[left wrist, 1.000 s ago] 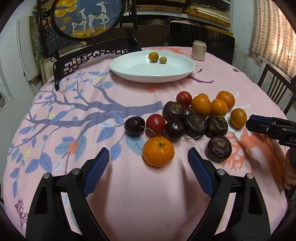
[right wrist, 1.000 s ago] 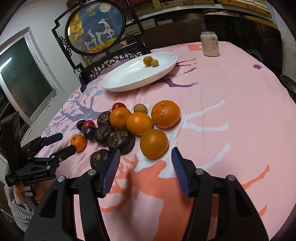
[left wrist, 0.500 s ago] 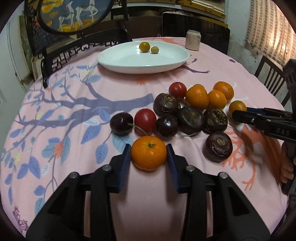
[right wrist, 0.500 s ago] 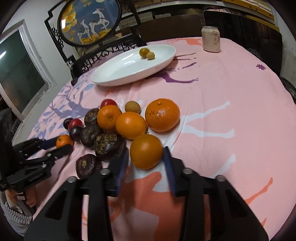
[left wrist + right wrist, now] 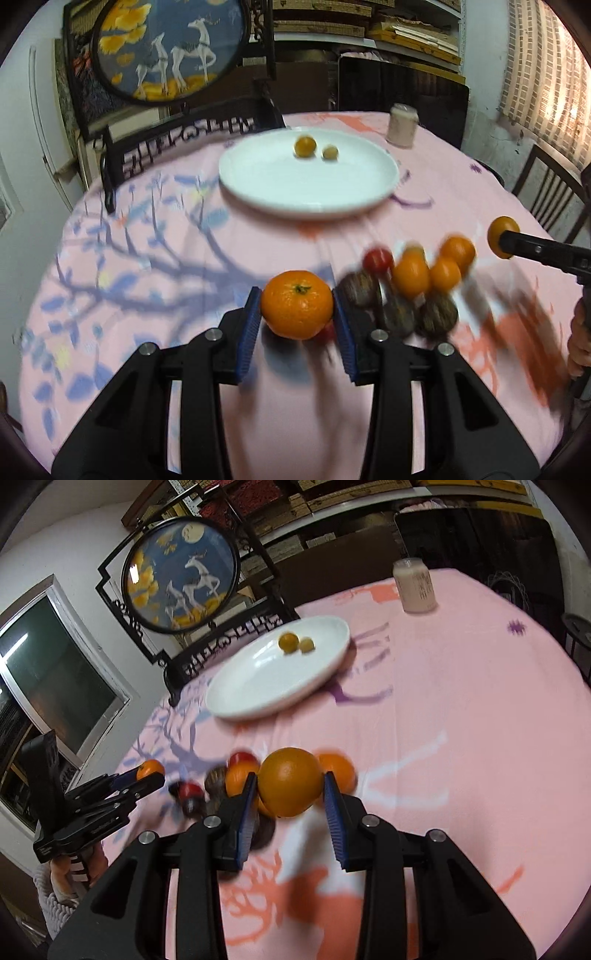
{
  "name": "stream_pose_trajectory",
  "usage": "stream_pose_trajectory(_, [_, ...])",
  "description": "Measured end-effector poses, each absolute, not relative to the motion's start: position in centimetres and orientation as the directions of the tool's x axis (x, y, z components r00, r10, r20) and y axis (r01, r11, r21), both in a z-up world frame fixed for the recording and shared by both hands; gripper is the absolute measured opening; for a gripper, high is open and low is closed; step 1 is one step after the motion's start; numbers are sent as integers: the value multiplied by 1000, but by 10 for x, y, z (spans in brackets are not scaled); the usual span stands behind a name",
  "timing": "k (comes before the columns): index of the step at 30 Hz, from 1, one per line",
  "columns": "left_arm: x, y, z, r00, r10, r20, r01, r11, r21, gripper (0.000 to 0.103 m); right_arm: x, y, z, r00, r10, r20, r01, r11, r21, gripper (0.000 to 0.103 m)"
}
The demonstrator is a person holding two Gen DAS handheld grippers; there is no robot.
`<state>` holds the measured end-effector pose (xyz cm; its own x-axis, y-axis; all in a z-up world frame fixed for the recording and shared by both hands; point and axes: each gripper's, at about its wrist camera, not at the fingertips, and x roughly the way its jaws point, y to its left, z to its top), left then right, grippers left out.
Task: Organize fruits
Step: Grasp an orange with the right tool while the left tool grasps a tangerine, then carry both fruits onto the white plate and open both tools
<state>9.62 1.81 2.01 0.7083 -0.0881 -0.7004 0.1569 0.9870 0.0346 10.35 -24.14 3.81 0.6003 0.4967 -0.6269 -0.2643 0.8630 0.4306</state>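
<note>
My left gripper (image 5: pixel 297 314) is shut on a tangerine (image 5: pixel 297 308) with a green stem and holds it above the pink tablecloth. My right gripper (image 5: pixel 290 786) is shut on a smooth orange (image 5: pixel 290 781), also lifted. The right gripper shows at the right edge of the left wrist view with its orange (image 5: pixel 502 230). A white oval plate (image 5: pixel 258 184) at the back holds two small yellow fruits (image 5: pixel 304 146). A blurred heap of oranges, red and dark fruits (image 5: pixel 410 280) lies right of the tangerine.
A pale can (image 5: pixel 402 124) stands behind the plate at the right. A dark carved chair (image 5: pixel 177 136) and a round painted screen (image 5: pixel 166 48) stand at the table's far side. Another chair (image 5: pixel 546 192) is at the right.
Both grippers closed on their fruits and lifted them off the cloth. The views have risen and tilted toward the plate.
</note>
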Motion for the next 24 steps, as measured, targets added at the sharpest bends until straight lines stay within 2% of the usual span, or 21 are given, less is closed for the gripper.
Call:
stream_pose_trajectory(6, [159,12,37,717,-81,-693,146,989,37,39,160,-216,58,600,479,-641,-295,877,379,36])
stream_pose_trajectory(16, [240,8,13,672,-89,-735,128,992,-3,40,249,-180,27,514,498,-698,-284,867,409,36])
stream_pose_trajectory(19, [246,10,6,680,-82,-728,122,993,2,62,258,-178,16,503,488,-713,-281,873,399,52])
stream_pose_trajectory(24, [245,19,4,673,-82,-735,101,995,-18,63,255,-186,20,516,505,-692,-295,863,410,52])
